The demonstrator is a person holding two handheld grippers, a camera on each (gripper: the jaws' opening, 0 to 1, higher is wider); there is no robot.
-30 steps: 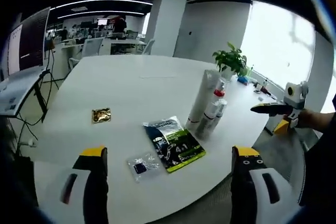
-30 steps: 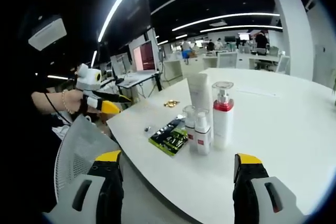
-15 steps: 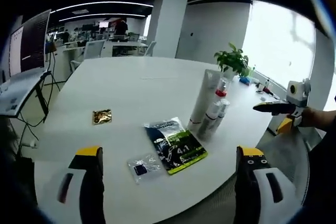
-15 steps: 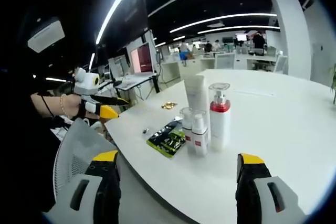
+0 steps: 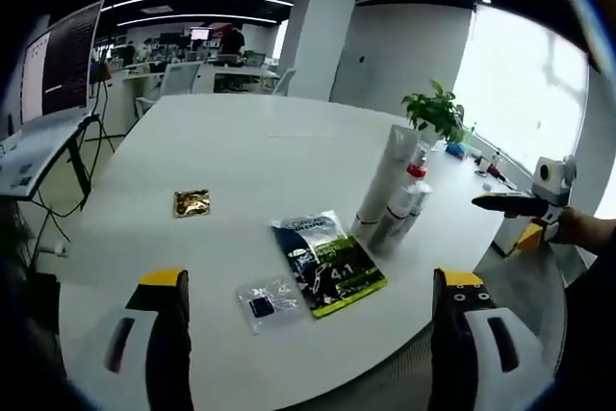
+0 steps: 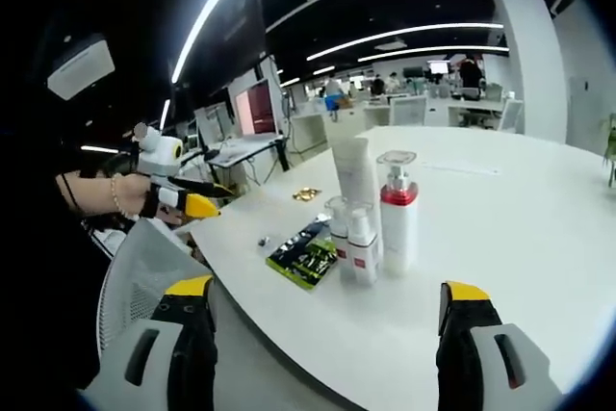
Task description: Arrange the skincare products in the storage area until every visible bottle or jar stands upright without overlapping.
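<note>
Bottles grouped upright, both tongs wide apart

Bottles sat in one tight bunch on the white table (image 5: 241, 161): a tall white tube (image 6: 354, 172) at the far side, a pump bottle (image 6: 397, 211) with a red collar to its right, and two small bottles (image 6: 352, 243) with red labels in front, all upright and touching or just beside each other in the right gripper view. Same bunch (image 5: 395, 201) showed right of centre in the left gripper view. Just beside it lay a flat green-and-black packet (image 5: 328, 262), with a small clear pouch (image 5: 267, 300) nearer and a gold sachet (image 5: 192, 203) off to the left. A potted plant (image 5: 438, 113) stood well beyond. Left gripper (image 5: 306, 281) and right gripper (image 6: 327, 291) both had jaws spread apart, holding nothing, near the table edge.
</note>
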